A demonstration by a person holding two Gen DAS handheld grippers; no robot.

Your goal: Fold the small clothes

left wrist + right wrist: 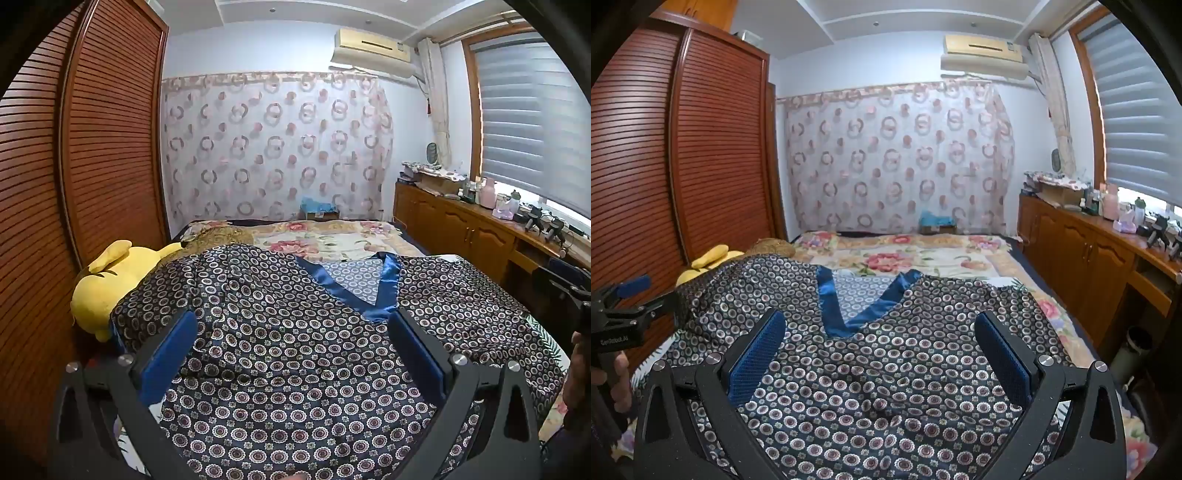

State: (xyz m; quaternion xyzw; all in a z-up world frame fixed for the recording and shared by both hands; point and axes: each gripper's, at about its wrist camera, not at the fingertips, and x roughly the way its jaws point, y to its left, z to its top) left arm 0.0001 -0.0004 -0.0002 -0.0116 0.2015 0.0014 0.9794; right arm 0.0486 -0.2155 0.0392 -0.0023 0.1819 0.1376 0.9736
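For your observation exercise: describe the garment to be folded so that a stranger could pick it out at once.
Start at the bed with the floral cover. The garment lies spread flat across its near end, beside a yellow plush toy. Its dark fabric printed with small rings and its shiny blue V-neck trim set it apart.

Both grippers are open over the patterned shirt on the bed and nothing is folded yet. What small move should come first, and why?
Probably lower the left gripper toward the shirt on its plush-toy side and close on that edge. The garment lies spread flat, blue V-collar away from the grippers, one side draped over the yellow plush toy. The right gripper is empty too.
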